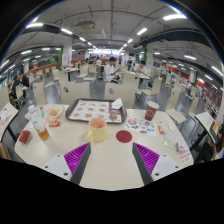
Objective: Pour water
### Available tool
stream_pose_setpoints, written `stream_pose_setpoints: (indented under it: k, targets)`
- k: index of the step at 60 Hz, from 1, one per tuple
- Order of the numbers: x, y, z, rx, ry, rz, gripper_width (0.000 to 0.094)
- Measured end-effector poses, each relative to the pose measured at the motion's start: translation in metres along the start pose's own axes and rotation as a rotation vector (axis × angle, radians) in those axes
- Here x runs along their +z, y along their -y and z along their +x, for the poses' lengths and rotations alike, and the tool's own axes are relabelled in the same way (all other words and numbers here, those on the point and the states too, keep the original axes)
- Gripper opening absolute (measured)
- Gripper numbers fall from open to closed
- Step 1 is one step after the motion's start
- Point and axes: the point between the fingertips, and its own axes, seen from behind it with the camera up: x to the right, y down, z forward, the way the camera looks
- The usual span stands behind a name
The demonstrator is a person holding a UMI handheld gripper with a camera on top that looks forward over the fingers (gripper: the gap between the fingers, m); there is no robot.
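**Gripper poised before a table, ahead of a pour**

View along the gripper (111, 158), whose two fingers stand apart and hold nothing; their purple pads (76, 155) are ribbed and face each other across a bare stretch of the pale table (110, 175). Just beyond the fingers, roughly on the midline between them, stands a small pale cup (97, 129) with an orange tint low down, upright and clear of its neighbours. It appears to be the vessel for the task, though whether it holds water cannot be told. It looks like thin plastic: light, smooth, somewhat slippery and liable to buckle, so a moderate squeeze across the mid-wall, below the rim, seems advisable. A flat red disc (123, 136) lies just to its right. Behind it rests a shallow rectangular tray (90, 111) bearing small round items. Further right stands a dark red cup (151, 110); at far left, a cluster of bottles (36, 124). Beyond is a large hall with ceiling strip lights.
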Motion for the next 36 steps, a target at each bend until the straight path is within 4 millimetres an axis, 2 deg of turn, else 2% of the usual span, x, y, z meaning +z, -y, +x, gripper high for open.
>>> stream_pose_setpoints:
  k: [10,18,25,36]
  targets:
    - [-0.003,-0.009,-0.008,0.017,-0.053,-0.015,0.0847]
    - [-0.012,-0.029,-0.037,0.033,-0.084,-0.045,0.0844]
    - [-0.018,-0.051,-0.087,0.057,-0.07,-0.071,0.0847]
    - [-0.011,-0.074,-0.195,0.072,0.006,-0.085,0.0844]
